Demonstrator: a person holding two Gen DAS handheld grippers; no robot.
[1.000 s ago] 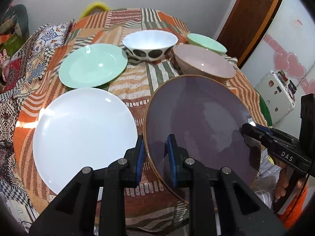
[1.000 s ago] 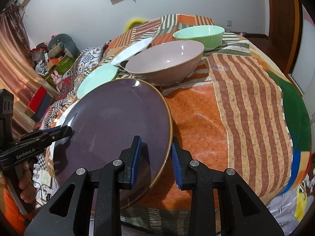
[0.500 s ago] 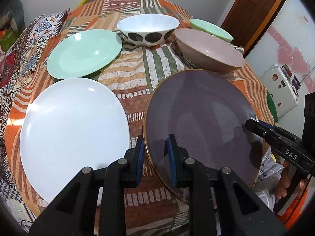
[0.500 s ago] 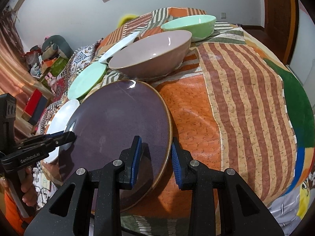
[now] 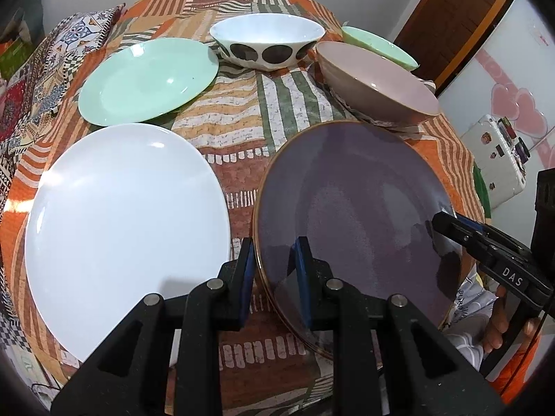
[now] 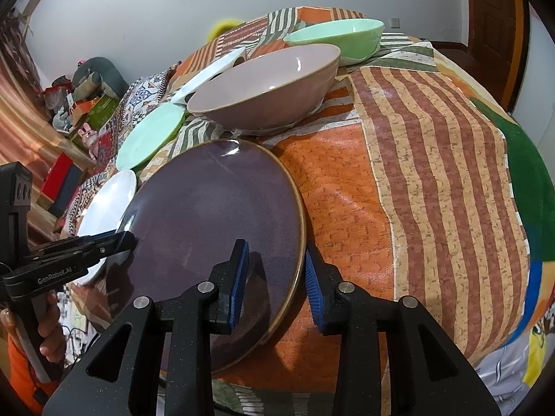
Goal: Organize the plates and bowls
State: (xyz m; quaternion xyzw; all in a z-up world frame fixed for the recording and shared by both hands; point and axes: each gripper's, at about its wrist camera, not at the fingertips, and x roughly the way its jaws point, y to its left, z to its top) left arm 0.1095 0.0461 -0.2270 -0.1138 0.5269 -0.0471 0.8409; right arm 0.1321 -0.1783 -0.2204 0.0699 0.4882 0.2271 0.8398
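A large purple plate [image 5: 353, 208] with a gold rim is held off the patterned tablecloth, also in the right wrist view [image 6: 215, 228]. My left gripper [image 5: 274, 270] is shut on its left rim. My right gripper [image 6: 275, 280] straddles its right rim, the right pad a little off the edge. A large white plate [image 5: 121, 222] lies to the left, a mint green plate [image 5: 145, 79] behind it. A white bowl with dark dots [image 5: 267, 41], a pink bowl [image 5: 374, 83] and a mint green bowl [image 5: 378, 46] stand at the back.
The round table [image 6: 416, 173] drops away at its right and near edges. A wooden door [image 5: 458, 17] and a white fridge stand to the right. Cluttered shelves [image 6: 79, 104] lie left of the table.
Both grippers and the purple plate have moved forward and downward over the table; the bowls and plates appear closer. The grip on the plate is unchanged.
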